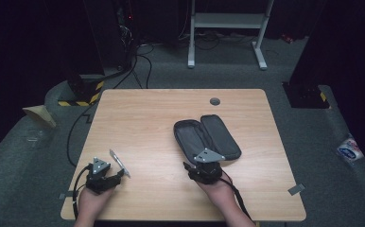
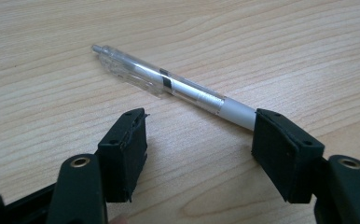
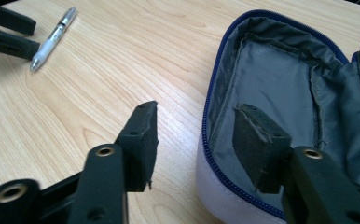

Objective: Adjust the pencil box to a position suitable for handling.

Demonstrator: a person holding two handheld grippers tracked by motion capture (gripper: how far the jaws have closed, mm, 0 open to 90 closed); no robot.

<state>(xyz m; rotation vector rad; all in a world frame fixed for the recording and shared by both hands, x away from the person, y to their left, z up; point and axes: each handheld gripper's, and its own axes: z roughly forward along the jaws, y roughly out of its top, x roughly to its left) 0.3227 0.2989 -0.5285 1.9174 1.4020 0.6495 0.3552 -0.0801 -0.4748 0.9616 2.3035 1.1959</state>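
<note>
A clear pen (image 2: 169, 84) with a white grip lies on the wooden table (image 1: 161, 109) at the front left. My left gripper (image 2: 199, 149) is open just short of it, and its right jaw hides the pen's tip end. An unzipped pencil case (image 1: 206, 137), grey-lined with a blue zip, lies spread open at centre right. My right gripper (image 3: 197, 144) is open astride the case's near wall (image 3: 215, 186), one jaw inside and one outside. The right gripper view also shows the pen (image 3: 52, 39) and the left gripper (image 3: 22, 32) at its top left.
A round cable grommet (image 1: 214, 101) sits near the table's far edge. Cables trail from both grippers over the front edge. Beyond the table are a white metal stand (image 1: 228, 28), dark equipment, and a yellow-black striped block (image 1: 83, 94) on the grey carpet.
</note>
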